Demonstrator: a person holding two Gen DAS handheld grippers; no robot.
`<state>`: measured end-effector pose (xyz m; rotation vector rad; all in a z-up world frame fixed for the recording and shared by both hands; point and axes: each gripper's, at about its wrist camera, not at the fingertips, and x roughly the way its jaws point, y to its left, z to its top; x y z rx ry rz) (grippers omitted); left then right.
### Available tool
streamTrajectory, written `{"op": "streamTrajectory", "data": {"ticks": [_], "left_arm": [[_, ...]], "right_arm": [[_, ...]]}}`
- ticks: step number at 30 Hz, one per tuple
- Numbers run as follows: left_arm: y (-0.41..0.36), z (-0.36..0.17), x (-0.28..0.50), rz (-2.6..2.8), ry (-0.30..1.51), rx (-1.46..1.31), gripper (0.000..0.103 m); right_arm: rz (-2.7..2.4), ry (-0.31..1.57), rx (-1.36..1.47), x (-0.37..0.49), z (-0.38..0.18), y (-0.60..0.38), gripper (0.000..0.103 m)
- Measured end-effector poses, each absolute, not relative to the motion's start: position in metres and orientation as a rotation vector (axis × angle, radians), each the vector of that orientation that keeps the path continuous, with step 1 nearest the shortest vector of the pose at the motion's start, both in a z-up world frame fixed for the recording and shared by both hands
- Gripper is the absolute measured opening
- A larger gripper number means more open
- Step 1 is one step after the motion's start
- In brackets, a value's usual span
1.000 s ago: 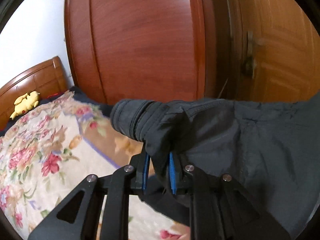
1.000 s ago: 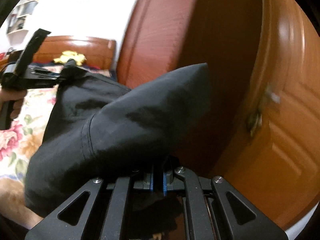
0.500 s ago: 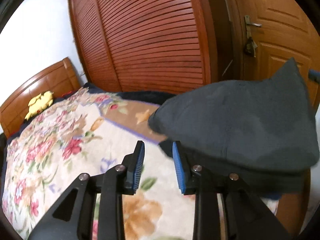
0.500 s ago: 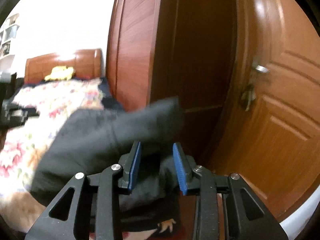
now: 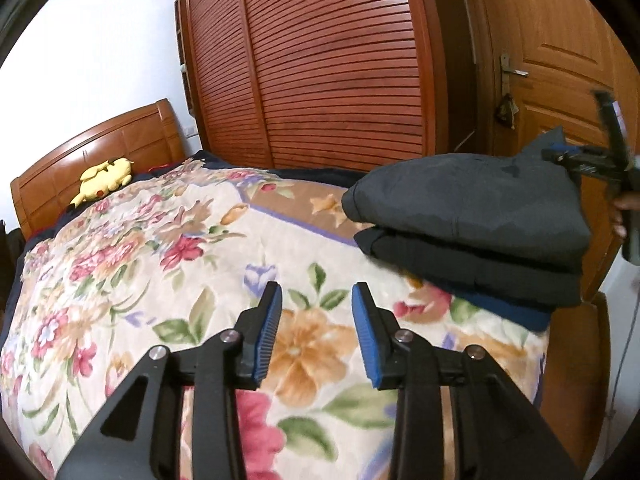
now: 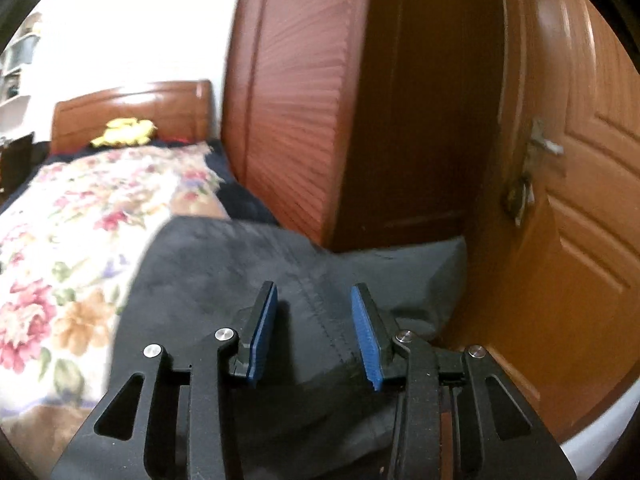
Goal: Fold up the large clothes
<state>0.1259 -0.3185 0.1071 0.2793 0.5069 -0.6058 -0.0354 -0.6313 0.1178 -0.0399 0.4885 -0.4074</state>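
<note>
A folded dark grey garment (image 5: 472,204) lies on top of a stack of folded dark clothes (image 5: 468,268) at the right corner of the bed. My left gripper (image 5: 316,312) is open and empty, above the floral blanket, to the left of the stack. My right gripper (image 6: 314,312) is open and empty, just above the grey garment (image 6: 240,272). The right gripper also shows in the left wrist view (image 5: 592,160), at the stack's far right side.
The bed is covered by a floral blanket (image 5: 140,264), with a wooden headboard (image 5: 100,152) and a yellow plush toy (image 5: 104,178) at its far end. A slatted wooden wardrobe (image 5: 320,64) and a wooden door (image 5: 560,60) stand close behind the stack.
Both grippers were shut on the dark grey garment and carried it. They have let go, opened and drawn back, and the garment now lies folded on the stack.
</note>
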Motion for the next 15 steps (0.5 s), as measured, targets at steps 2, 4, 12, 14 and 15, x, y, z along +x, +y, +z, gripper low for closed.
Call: {"op": "streamTrajectory", "data": {"ticks": [2,4,12,14,15], "left_arm": [[-0.311,0.106,0.121,-0.624,0.526,0.281,0.036],[-0.298,0.107,0.113,-0.627,0.528,0.284,0.037],[-0.253,0.108,0.087,-0.623,0.538,0.237,0.057],[-0.242,0.107,0.076,-0.611,0.531,0.231,0.058],[-0.237,0.107,0.070,-0.606,0.524,0.226,0.058]], "right_arm": [[-0.429,0.501,-0.015,-0.038,0.106,-0.641,0.039],[-0.446,0.523,-0.012,-0.040,0.091,-0.645,0.039],[-0.488,0.533,0.072,-0.059,0.085,-0.655,0.047],[-0.494,0.516,0.070,-0.064,0.092,-0.648,0.048],[-0.499,0.501,0.069,-0.068,0.097,-0.642,0.048]]}}
